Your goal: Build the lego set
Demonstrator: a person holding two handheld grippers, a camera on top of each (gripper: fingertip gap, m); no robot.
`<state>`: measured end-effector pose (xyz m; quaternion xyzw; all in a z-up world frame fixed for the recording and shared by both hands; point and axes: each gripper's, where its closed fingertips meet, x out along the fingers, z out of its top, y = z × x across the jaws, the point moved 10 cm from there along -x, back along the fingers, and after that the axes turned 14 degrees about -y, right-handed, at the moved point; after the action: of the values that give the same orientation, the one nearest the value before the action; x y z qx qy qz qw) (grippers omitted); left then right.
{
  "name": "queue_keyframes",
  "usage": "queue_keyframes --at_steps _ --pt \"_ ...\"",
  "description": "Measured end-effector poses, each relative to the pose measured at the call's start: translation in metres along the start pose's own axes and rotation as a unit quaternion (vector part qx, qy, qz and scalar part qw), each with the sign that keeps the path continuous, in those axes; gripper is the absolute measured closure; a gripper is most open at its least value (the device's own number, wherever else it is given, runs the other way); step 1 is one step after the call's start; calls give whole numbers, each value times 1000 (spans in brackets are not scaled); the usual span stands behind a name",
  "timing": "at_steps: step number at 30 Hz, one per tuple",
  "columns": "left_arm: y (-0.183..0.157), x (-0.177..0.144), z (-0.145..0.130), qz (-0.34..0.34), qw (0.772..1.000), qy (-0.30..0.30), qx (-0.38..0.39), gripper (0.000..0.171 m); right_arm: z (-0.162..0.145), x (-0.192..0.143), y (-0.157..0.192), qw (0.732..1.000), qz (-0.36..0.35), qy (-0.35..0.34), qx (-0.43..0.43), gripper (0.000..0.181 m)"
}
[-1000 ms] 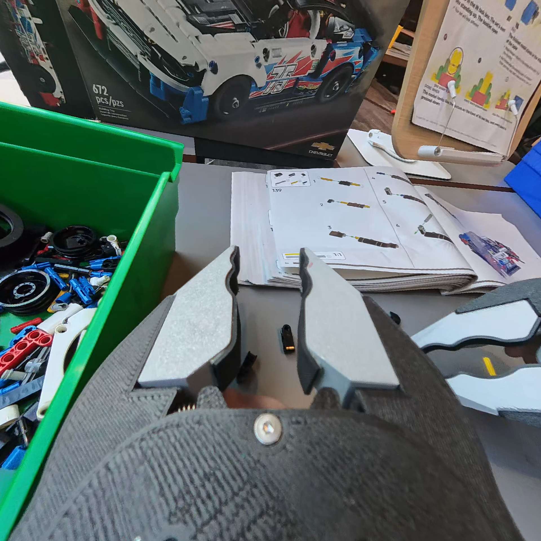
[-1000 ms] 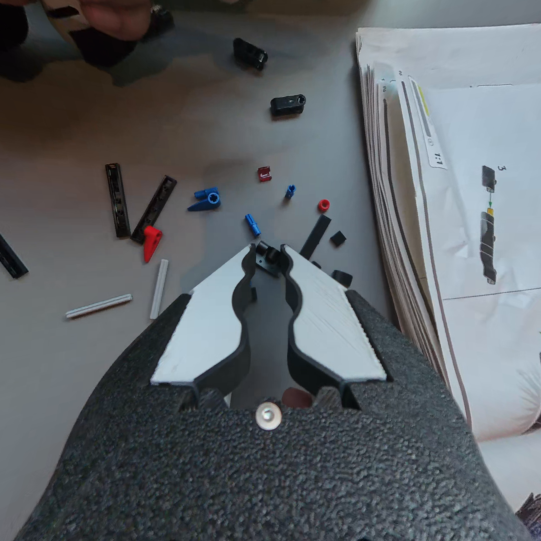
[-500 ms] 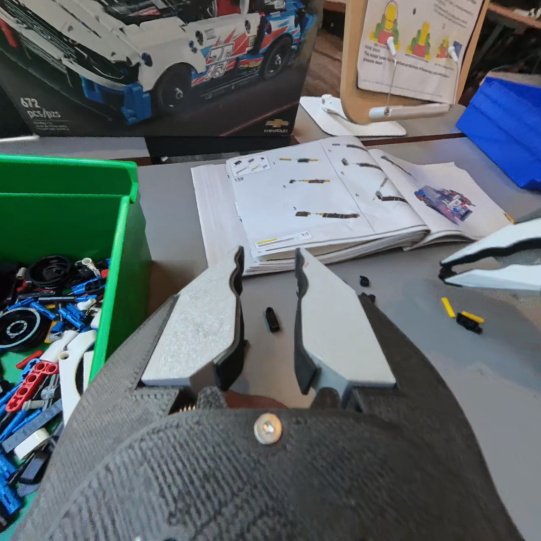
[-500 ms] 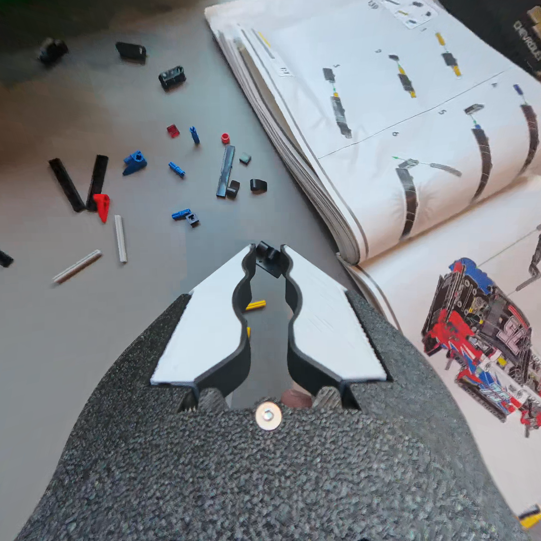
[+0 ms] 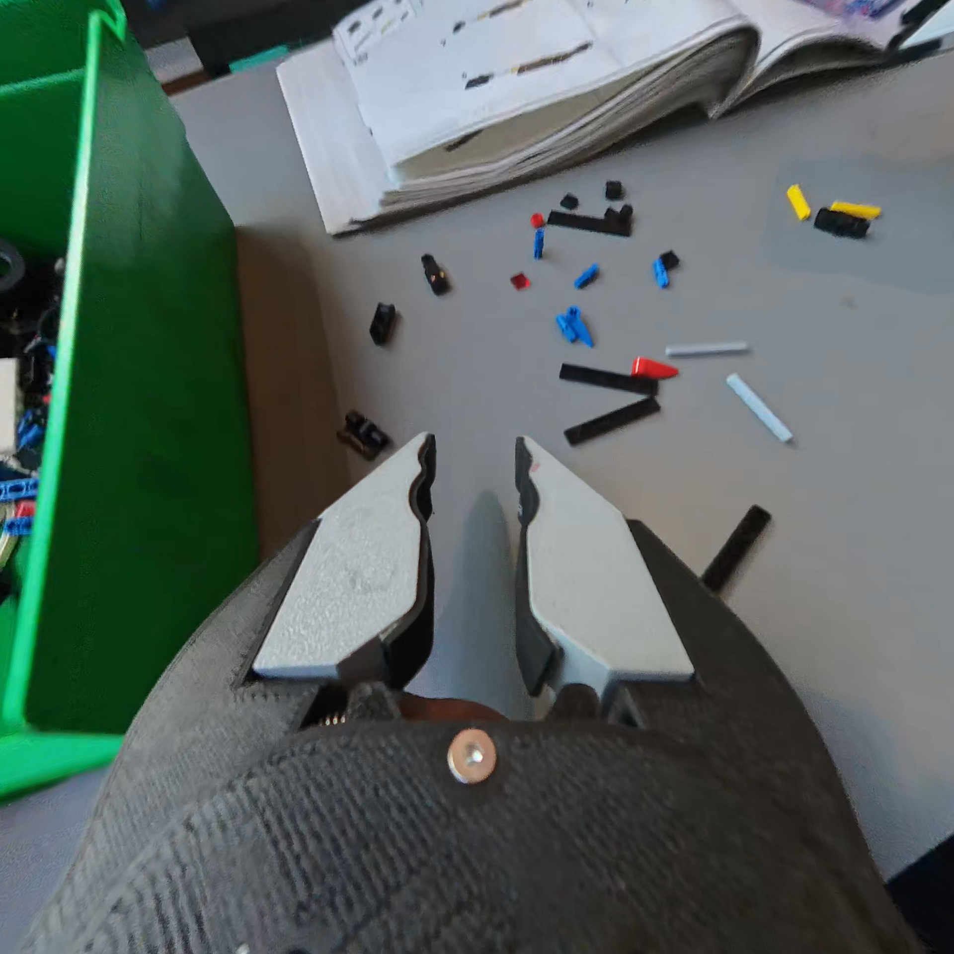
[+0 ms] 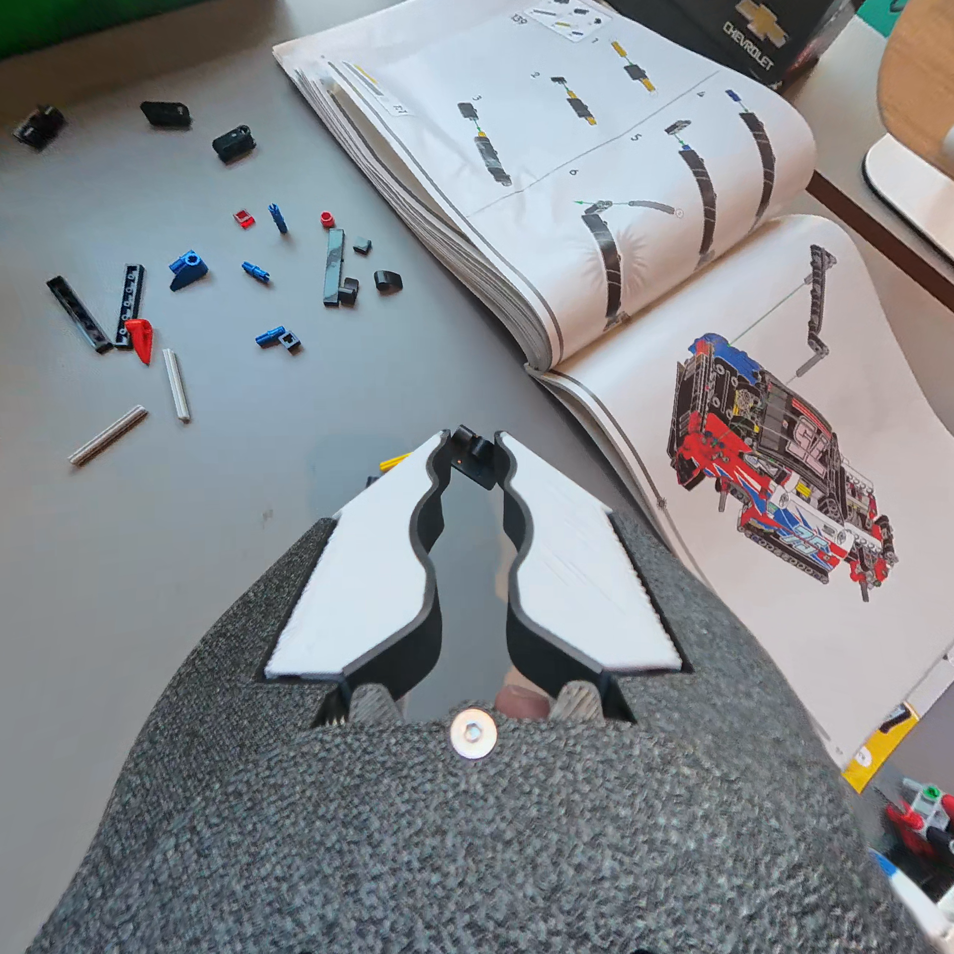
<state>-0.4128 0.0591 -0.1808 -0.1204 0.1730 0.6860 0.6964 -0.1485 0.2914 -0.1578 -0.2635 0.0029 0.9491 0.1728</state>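
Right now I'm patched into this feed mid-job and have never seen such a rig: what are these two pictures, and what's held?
No robot arm here: a person holds two hand-held grippers, each with a camera looking along its jaws. The left gripper is open and empty, beside a green bin. The right gripper is shut on a small black piece. On the grey table lie loose black, blue, red and grey pieces and an open instruction booklet.
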Motion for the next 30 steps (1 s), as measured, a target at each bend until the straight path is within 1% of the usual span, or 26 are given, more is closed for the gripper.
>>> queue_keyframes --at_steps 3,6,10,14,17,20,22,25,28,30 --pt "-10 -15 -18 13 1000 -5 -7 144 -2 -3 0 1000 -3 7 -1 166" --pt "-16 -22 -30 27 999 -13 -14 145 0 -6 -2 1000 -13 11 1 166" --pt "-17 -28 -28 38 998 -41 -4 145 -7 -3 1 999 -6 37 10 166" --pt "-14 -26 -29 23 999 -35 -27 145 -17 4 3 998 -1 63 17 166" --pt "-10 -25 -30 9 998 -30 -52 145 -27 12 3 996 8 84 37 166" --pt "-7 -25 -31 1 997 -28 -70 145 -33 17 5 993 12 107 39 159" --pt "-6 -26 -31 1 996 -36 -77 145 -28 13 6 995 6 99 31 158" --pt "-5 -27 -31 3 996 -41 -79 145 -15 -2 5 997 -4 69 29 158" --pt "-6 -27 -30 7 996 -41 -75 145 -1 -21 6 999 -16 28 26 158" --pt "-6 -27 -30 10 997 -39 -70 145 6 -32 10 1000 -10 -6 27 159"
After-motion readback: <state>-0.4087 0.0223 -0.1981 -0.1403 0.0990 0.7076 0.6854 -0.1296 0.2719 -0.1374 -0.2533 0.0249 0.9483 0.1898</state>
